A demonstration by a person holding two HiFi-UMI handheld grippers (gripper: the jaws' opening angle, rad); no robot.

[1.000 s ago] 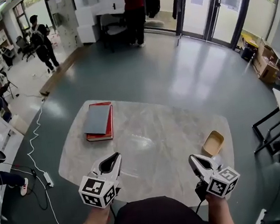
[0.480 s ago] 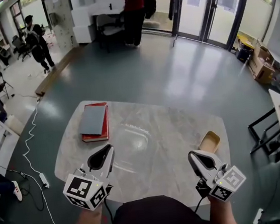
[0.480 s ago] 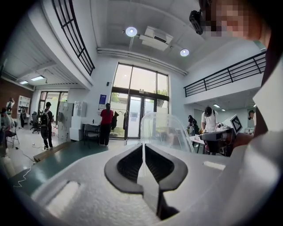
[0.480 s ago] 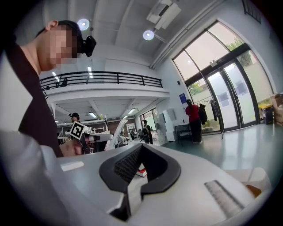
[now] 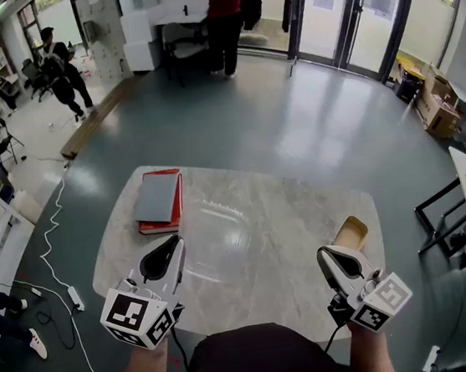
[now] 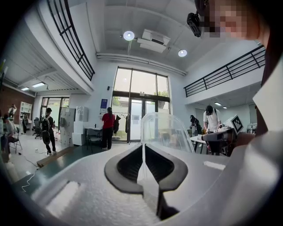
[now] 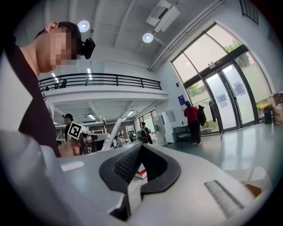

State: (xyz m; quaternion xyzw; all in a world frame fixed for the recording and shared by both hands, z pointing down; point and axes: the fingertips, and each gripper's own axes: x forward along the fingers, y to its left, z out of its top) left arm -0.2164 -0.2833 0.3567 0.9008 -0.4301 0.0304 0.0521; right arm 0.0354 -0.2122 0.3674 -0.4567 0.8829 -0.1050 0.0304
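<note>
Hovering over our marble desk (image 5: 262,219), grey floor (image 5: 293,123) below: left claw (image 5: 175,243) and right claw (image 5: 322,256) both pressed together.

Bright daylight comes through the glass doors (image 5: 338,8), laying a pale sheen on the floor (image 5: 293,123) just before those doors and faint glare on the bench (image 5: 246,221) farther from them. Shadows are soft. Every view bows at its edges. The left tool (image 6: 143,146) and right tool (image 7: 141,148) blur up close.
</note>
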